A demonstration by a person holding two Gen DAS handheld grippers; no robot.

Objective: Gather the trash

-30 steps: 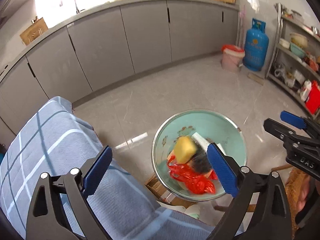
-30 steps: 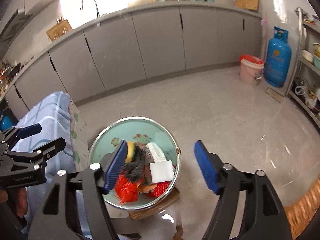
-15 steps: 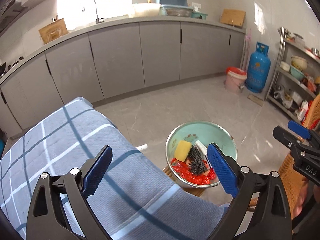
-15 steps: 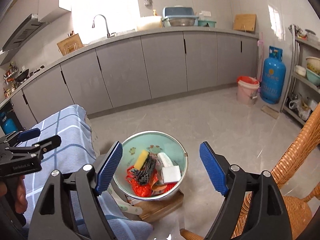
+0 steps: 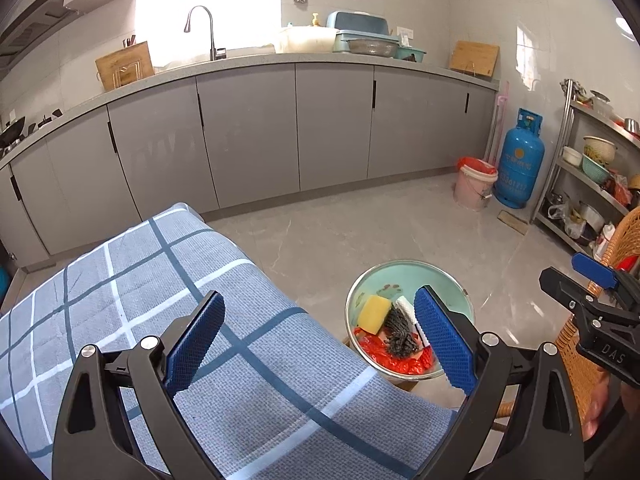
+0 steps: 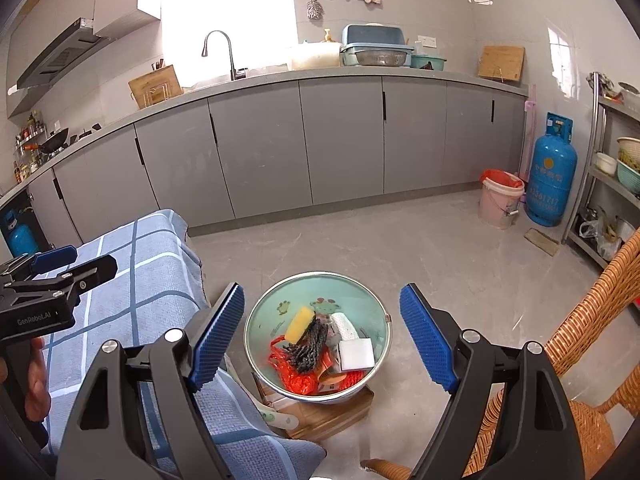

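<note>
"GenRobot.AI" on left tool (image 6: 54,276); "DAS" on right tool (image 5: 592,308)

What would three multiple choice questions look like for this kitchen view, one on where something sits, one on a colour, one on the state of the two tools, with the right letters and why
1. Where does the yellow sponge lie?
A. on the checked cloth
B. in the metal basin
C. on the wicker chair

2. What colour is the gas cylinder beside the pink bucket?
A. blue
B. green
C. grey

3. How do the jaws of the left gripper and right gripper stand?
A. both clamped on trash
B. left spread, right closed
C. both spread wide and empty

Answers:
1. B, the sponge rests inside the basin with the red plastic bag, the dark scrubber and the white block.
2. A, its body is plain blue against the grey cabinets.
3. C, each wrist view shows a wide gap between the blue pads with nothing held.
</note>
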